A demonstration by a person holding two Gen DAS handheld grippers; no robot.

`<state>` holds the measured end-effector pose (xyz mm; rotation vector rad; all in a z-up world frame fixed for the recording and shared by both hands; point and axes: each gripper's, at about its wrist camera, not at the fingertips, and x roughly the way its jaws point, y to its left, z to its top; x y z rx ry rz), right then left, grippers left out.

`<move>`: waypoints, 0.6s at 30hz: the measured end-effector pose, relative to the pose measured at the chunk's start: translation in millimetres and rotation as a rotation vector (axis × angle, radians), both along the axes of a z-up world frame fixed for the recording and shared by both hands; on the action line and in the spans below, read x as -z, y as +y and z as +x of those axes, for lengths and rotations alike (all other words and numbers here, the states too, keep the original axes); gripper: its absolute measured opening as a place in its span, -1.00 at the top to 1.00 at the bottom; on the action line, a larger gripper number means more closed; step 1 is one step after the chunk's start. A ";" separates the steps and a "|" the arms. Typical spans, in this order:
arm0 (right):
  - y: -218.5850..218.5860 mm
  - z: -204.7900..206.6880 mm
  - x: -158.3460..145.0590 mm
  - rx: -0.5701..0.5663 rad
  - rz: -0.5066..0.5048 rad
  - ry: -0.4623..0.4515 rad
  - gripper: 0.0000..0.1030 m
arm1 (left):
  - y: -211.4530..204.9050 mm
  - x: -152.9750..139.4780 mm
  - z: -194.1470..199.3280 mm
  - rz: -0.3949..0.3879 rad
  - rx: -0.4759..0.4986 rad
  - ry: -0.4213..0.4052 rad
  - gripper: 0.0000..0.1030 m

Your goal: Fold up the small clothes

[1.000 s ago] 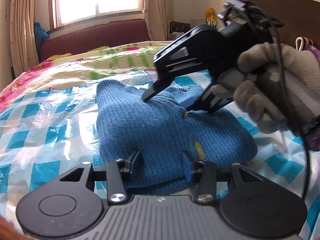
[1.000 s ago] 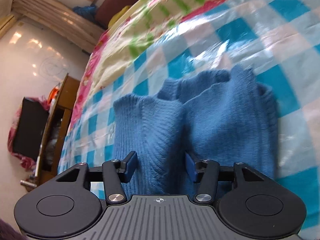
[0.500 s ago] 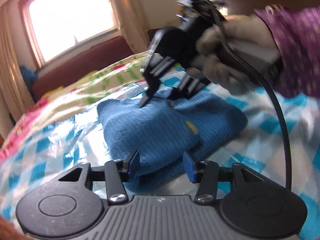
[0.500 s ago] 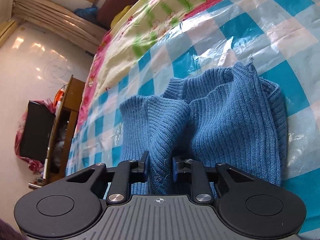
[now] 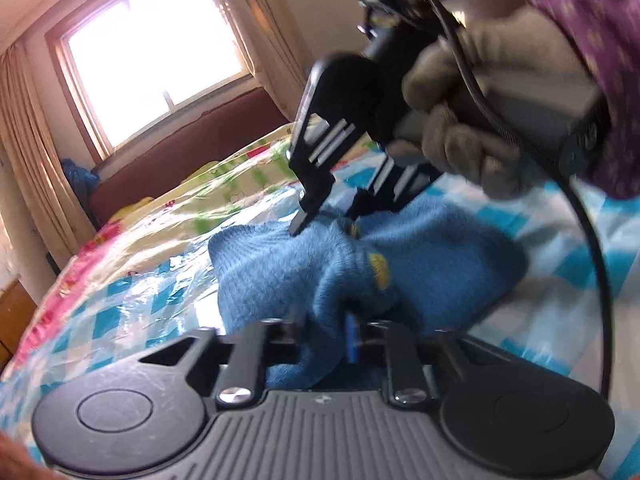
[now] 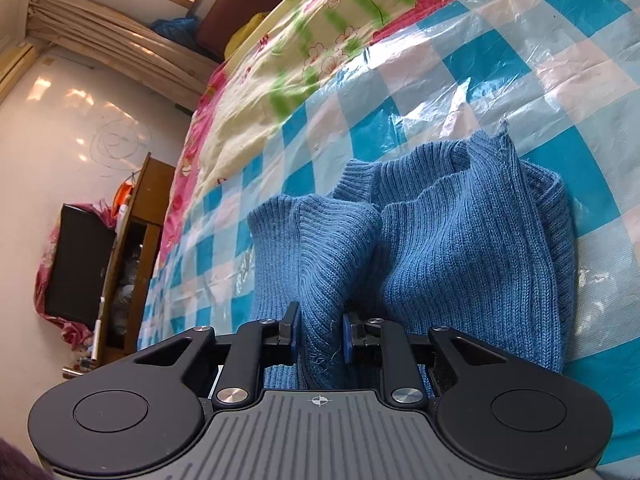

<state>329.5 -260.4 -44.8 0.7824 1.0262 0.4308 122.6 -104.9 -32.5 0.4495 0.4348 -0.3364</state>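
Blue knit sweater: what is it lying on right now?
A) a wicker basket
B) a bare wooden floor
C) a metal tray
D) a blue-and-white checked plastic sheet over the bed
D: the blue knit sweater rests on the shiny blue-and-white checked plastic sheet spread across the bed, with a floral quilt beyond it.

- Your left gripper (image 5: 326, 336) has its left pad buried under the bunched blue sweater (image 5: 280, 276), so its contact stays unseen as the jaws close
- Your gloved right hand (image 5: 472, 136) and purple sleeve (image 5: 600, 80) are motion-blurred, the sleeve cut off at the frame's edge
- The yellow mark (image 5: 379, 271) on the knit is too smeared to read
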 end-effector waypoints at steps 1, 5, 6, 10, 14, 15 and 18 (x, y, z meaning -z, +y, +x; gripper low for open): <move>-2.0 -0.8 -1.3 0.001 0.004 -0.003 0.65 | 1.8 -3.4 -0.2 -0.024 -0.005 0.003 0.55; -9.8 -3.6 -7.5 0.010 0.022 -0.019 0.73 | 6.7 -18.0 2.1 -0.099 -0.017 0.033 0.65; -11.8 -4.5 -9.6 0.010 0.027 -0.027 0.74 | 6.2 -21.4 2.7 -0.114 -0.013 0.040 0.66; -23.1 -12.1 -24.9 0.012 0.019 -0.077 0.75 | -0.8 -35.1 2.5 -0.179 0.025 0.063 0.67; -39.8 -16.4 -29.7 0.035 -0.018 -0.090 0.75 | -11.5 -33.7 5.1 -0.188 0.057 0.077 0.67; -41.4 -15.8 -25.6 0.039 -0.030 -0.074 0.75 | -12.3 -29.9 6.5 -0.190 0.057 0.095 0.68; -41.7 -18.1 -15.3 0.042 -0.027 -0.052 0.75 | -10.5 -23.5 8.0 -0.203 0.044 0.149 0.69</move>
